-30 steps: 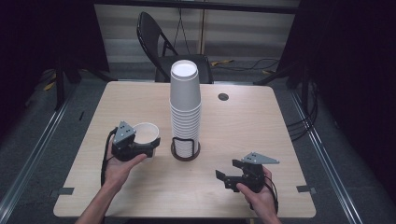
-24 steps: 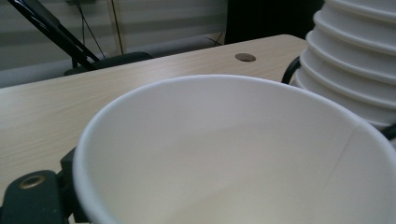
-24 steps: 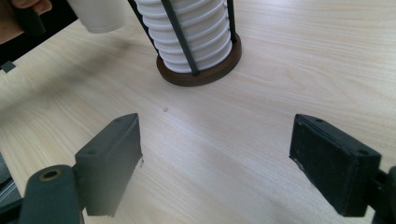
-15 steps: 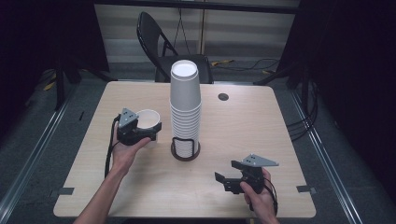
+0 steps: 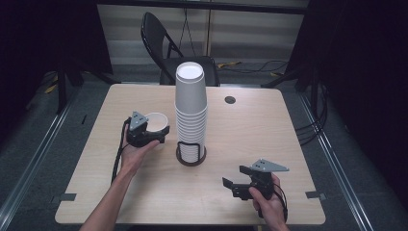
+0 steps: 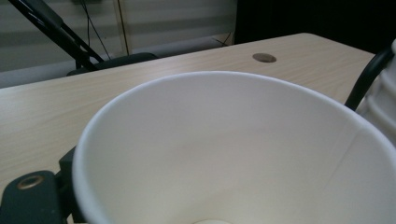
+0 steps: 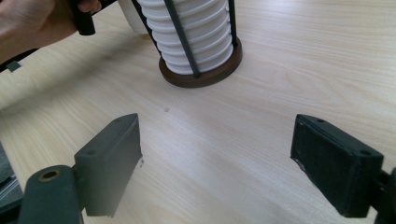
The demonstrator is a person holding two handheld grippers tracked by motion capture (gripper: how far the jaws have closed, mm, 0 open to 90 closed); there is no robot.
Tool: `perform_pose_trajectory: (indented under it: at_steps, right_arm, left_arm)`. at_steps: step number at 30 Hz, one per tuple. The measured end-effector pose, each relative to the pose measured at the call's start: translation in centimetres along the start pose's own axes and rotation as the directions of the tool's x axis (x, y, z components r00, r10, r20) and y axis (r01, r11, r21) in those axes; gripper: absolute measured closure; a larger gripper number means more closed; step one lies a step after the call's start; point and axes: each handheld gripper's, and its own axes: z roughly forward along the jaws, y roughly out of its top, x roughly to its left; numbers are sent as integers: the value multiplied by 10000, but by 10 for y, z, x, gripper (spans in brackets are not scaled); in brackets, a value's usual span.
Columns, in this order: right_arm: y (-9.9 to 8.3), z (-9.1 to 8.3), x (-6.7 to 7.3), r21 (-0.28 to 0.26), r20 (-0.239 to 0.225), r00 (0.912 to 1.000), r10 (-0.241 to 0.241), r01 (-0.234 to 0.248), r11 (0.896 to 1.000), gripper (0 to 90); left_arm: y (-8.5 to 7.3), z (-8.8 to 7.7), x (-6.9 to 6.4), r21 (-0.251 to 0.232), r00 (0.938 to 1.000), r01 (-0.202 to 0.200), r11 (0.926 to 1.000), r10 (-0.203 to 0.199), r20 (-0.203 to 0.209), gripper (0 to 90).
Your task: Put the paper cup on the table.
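cup (image 5: 156,122) left of cup stack (image 5: 191,113)

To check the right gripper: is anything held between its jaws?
No, the right gripper has its jaws wide apart, with bare table between them.

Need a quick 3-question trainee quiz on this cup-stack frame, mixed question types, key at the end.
1. True or false: the right gripper has its fingers closed on a cup.
2. Multiple choice: the single paper cup at the left gripper sits
A. on top of the stack
B. left of the stack, mouth up
C. on the chair
3. Fill in: the tall cup stack stands in a dark wire ____ with a round base.

Key
1. False. Its fingers stand wide apart over bare table.
2. B. The left gripper's fingers have just been opening, with the cup between them.
3. Holder.
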Motion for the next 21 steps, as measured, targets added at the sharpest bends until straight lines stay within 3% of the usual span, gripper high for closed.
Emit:
perform_pose_trajectory:
  at_steps: [10,14,16,21]
  right_arm:
    - [0,1,0,27,-84,10000,27,-27,10000,155]
    - [0,1,0,30,-118,9999,14,-14,10000,155]
    - [0,1,1,38,-135,9999,27,-26,10000,155]
    - [0,1,1,10,-149,9999,7,-7,10000,155]
  left_arm:
    - [-13,-4,8,345,9996,-172,9993,179,-205,95]
    - [-18,-5,8,729,9990,-332,9968,352,-268,114]
    - [-19,-6,8,989,9977,-623,9932,646,-209,121]
    - [-25,-6,9,1503,9988,-456,9876,475,-94,143]
